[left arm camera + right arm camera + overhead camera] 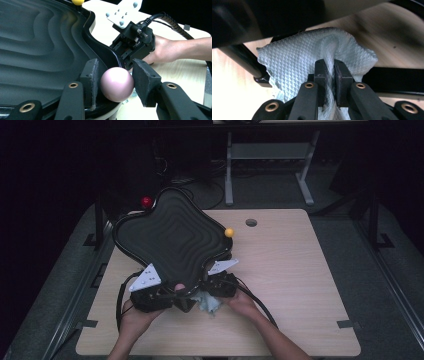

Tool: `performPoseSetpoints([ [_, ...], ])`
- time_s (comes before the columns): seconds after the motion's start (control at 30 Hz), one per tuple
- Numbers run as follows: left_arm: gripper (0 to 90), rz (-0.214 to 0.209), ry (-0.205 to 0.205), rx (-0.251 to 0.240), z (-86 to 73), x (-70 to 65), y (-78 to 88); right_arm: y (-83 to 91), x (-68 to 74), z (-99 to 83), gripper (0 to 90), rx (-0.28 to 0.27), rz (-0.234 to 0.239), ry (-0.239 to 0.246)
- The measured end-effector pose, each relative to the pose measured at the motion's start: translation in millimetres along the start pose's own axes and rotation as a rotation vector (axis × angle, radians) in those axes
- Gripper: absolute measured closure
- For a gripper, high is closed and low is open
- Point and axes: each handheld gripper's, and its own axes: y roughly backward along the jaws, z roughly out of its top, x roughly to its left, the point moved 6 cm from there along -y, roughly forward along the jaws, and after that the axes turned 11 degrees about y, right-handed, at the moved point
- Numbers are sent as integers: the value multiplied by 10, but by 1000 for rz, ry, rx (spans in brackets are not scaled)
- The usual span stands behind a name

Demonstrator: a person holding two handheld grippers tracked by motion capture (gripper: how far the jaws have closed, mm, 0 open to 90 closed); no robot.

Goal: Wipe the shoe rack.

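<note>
A black wavy tray stands raised on a frame over the wooden table. A pink ball sits at the tray's near corner. My left gripper brackets it, open, with its pads close beside the ball and a thin gap at the left pad. A red ball tops the far-left corner and a yellow ball the right corner. My right gripper is shut on a pale blue quilted paper towel beneath the tray's edge. In the high view both grippers sit at the tray's near edge, the left and the right.
Black bars of the tray's frame run under the tray close to the towel. A round cable hole lies at the table's far side. The right gripper's black body and hand are just right of the tray corner.
</note>
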Motion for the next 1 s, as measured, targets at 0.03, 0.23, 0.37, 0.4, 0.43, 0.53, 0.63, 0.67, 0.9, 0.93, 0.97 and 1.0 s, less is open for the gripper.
performPoseSetpoints([
  [0.03,561,0,0,0,0,0,0,0,0,0,817,0,0,0],
  [0.23,564,-1,2,13,-23,-16,-32,55,-308,-69,817,-20,-85,-93],
  [0.37,584,-3,5,16,-34,-4,-36,33,-158,-33,816,-3,-48,-19],
  [0.4,592,-1,3,17,-34,-6,-37,29,-178,-29,816,-2,-48,-16],
  [0.43,594,-1,3,17,-34,-6,-37,29,-178,-29,816,-2,-48,-16],
  [0.53,602,-3,-1,21,-37,-6,-35,51,-301,-27,816,-10,-87,-68],
  [0.63,603,-6,-4,22,-39,-9,-33,53,-245,-36,816,-2,-66,-52],
  [0.67,603,-10,-5,26,-42,-15,-29,50,-213,-36,816,-3,-54,-43],
  [0.9,601,-15,-7,31,-48,-9,-2,49,-363,-52,816,-7,-145,-53],
  [0.93,600,-16,-6,31,-48,-7,1,60,-420,-62,816,-6,-168,-65],
  [0.97,596,-15,-2,29,-44,-8,1,66,-456,-70,816,-7,-178,-80],
  [1.0,593,-11,-1,27,-39,-14,-2,64,-459,-70,816,-8,-173,-90],
])
